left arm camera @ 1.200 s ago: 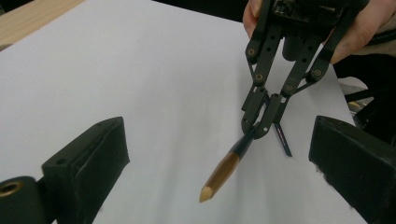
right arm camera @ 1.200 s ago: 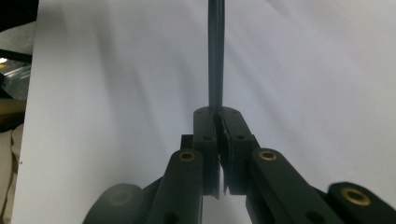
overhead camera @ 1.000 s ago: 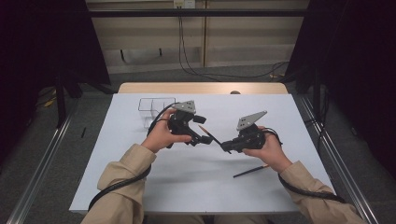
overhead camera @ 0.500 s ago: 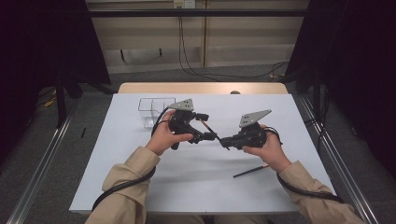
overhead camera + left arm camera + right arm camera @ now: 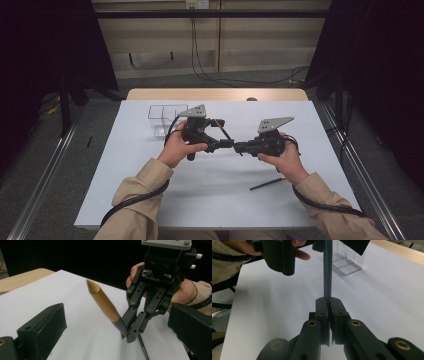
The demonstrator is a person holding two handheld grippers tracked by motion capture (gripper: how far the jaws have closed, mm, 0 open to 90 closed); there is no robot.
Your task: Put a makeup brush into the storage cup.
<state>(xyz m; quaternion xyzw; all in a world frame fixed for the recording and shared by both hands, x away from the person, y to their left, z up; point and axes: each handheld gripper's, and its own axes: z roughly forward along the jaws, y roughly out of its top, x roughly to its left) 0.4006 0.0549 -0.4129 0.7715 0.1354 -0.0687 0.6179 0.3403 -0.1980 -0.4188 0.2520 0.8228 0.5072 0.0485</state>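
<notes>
The right hand-held gripper (image 5: 329, 305) pinches the dark end of a gold-tipped pen (image 5: 105, 304) held above the middle of the worktop (image 5: 150, 190), its long axis running up between the spread jaws of the left hand-held gripper (image 5: 222, 141).

Table (image 5: 150, 200), white sheet over wood. Clear box (image 5: 165, 117) near far-left corner; dark pencil (image 5: 267, 184) toward near-right edge.

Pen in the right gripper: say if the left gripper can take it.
Probably yes: the left gripper stands open around the pen at its gold end, nothing between; the right gripper clamps the dark end.
</notes>
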